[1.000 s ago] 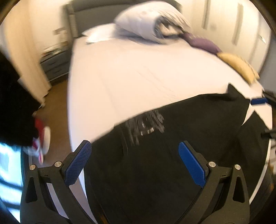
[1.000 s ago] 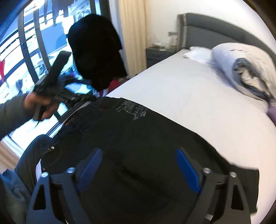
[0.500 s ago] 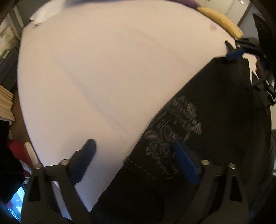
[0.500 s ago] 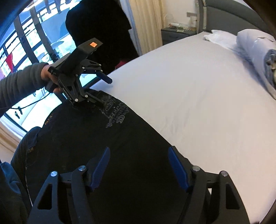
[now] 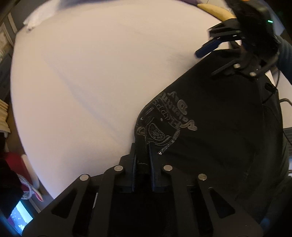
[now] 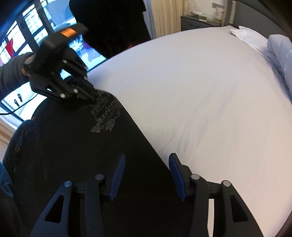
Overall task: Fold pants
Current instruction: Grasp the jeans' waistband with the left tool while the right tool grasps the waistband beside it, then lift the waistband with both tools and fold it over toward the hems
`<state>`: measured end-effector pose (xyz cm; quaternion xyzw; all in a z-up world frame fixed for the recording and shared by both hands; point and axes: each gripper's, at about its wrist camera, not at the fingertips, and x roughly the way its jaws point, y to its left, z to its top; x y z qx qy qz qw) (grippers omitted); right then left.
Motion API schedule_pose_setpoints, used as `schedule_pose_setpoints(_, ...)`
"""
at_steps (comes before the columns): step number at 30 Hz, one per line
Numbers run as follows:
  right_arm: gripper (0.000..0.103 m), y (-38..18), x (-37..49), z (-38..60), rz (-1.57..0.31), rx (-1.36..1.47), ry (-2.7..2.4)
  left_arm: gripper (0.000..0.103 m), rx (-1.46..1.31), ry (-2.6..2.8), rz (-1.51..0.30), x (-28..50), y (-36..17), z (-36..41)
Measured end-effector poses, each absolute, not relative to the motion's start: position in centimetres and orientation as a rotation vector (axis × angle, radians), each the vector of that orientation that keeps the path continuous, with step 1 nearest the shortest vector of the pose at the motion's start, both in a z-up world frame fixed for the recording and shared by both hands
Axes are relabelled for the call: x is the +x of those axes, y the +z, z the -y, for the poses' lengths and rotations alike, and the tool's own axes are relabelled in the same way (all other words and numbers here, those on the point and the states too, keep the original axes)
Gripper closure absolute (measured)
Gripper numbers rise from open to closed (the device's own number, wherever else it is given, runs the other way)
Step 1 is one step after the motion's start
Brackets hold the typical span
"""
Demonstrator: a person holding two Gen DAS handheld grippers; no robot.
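Black pants (image 5: 219, 131) with a silver printed logo (image 5: 167, 116) lie on a white bed; they also show in the right wrist view (image 6: 76, 149). My left gripper (image 5: 142, 151) is shut on the pants' edge by the logo; it shows in the right wrist view (image 6: 91, 94), pinching the cloth at the logo (image 6: 107, 114). My right gripper (image 6: 146, 164) is open, its blue pads straddling the pants' far edge further along. It shows in the left wrist view (image 5: 215, 52), open above the pants' far end.
The white bed sheet (image 6: 200, 94) stretches beyond the pants. A pillow and rolled duvet (image 6: 273, 47) lie at the headboard, a nightstand (image 6: 197, 21) beside it. A yellow cushion (image 5: 215, 11) sits at the bed's far edge. A window (image 6: 21, 40) is at the left.
My left gripper has closed onto the pants' edge by the logo. My right gripper has narrowed somewhat and moved onto the pants' edge.
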<state>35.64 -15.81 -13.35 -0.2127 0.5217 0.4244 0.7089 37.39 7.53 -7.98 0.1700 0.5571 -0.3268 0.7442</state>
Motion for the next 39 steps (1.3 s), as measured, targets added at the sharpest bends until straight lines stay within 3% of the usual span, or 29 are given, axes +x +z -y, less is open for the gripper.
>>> schedule_pose_setpoints(15, 0.057, -13.7, 38.0, 15.6, -1.238, -0.608, 0.976, 0.095, 0.510, -0.678, -0.936, 27.8, -4.8, -7.7)
schedule_pose_setpoints(17, 0.065, -13.3, 38.1, 16.0, -1.248, -0.616, 0.993, 0.095, 0.502, -0.678, -0.935, 27.6, -4.1, -7.7)
schedule_pose_setpoints(19, 0.081, -12.7, 38.0, 16.3, -1.247, -0.636, 1.011, 0.095, 0.497, -0.677, -0.934, 27.6, -3.8, -7.2)
schedule_pose_setpoints(24, 0.096, -11.3, 37.9, 18.2, -1.247, -0.634, 1.000, 0.095, 0.490, -0.668, -0.933, 28.7, -3.7, -6.5)
schedule_pose_setpoints(33, 0.099, -6.7, 35.5, 23.3, -1.211, -0.404, 0.834, 0.095, 0.466, -0.639, -0.898, 27.1, -2.8, -6.7)
schedule_pose_setpoints(39, 0.099, -4.2, 32.0, 28.3, -1.188, -0.036, 0.662, 0.095, 0.497, -0.617, -0.852, 22.5, -1.2, -5.9)
